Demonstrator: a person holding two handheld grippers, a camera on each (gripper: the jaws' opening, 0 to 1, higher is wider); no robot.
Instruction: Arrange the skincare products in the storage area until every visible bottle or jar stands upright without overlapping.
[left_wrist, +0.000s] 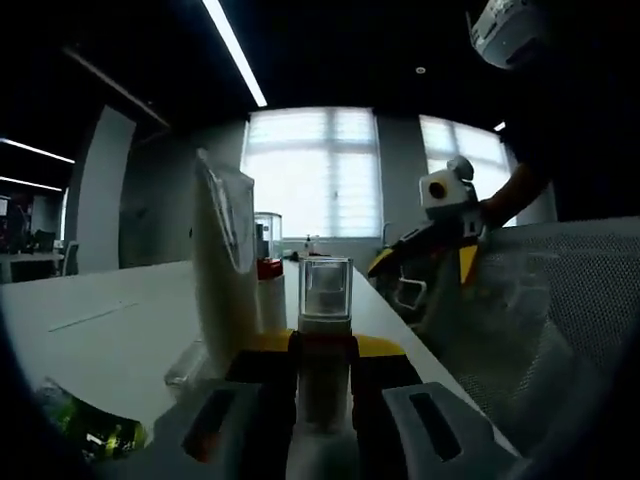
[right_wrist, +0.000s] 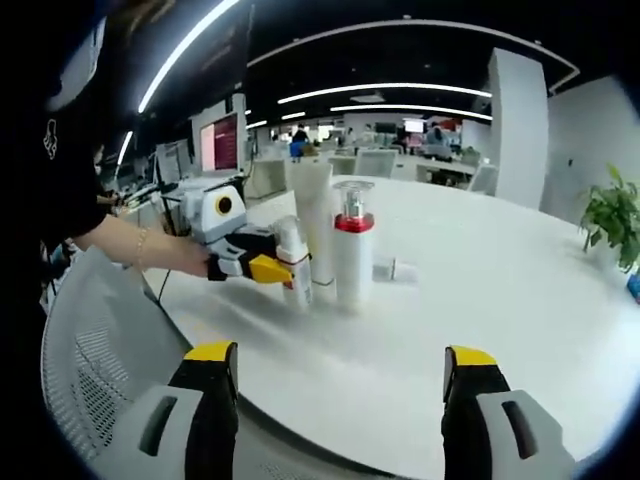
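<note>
Left gripper view: left gripper (left_wrist: 322, 400) jaws clamped on small white pump bottle (left_wrist: 325, 300), centre frame, beside tall white tube (left_wrist: 222, 260). I'd set it down straight, release slow.

Right gripper view: right gripper (right_wrist: 340, 400) jaws spread, nothing held, lower frame. White bottle with red collar (right_wrist: 352, 250) upright mid-frame. White bench (right_wrist: 500, 290), open office behind.

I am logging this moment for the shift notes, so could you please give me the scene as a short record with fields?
surface: white table
left claw: shut on a small bottle, which stands upright on the table
right claw: open, holding nothing, short of the group
upright items: tall white tube; white pump bottle with a red collar and clear cap
lying item: small clear bottle on its side behind the pump bottle
background: potted plant
</note>
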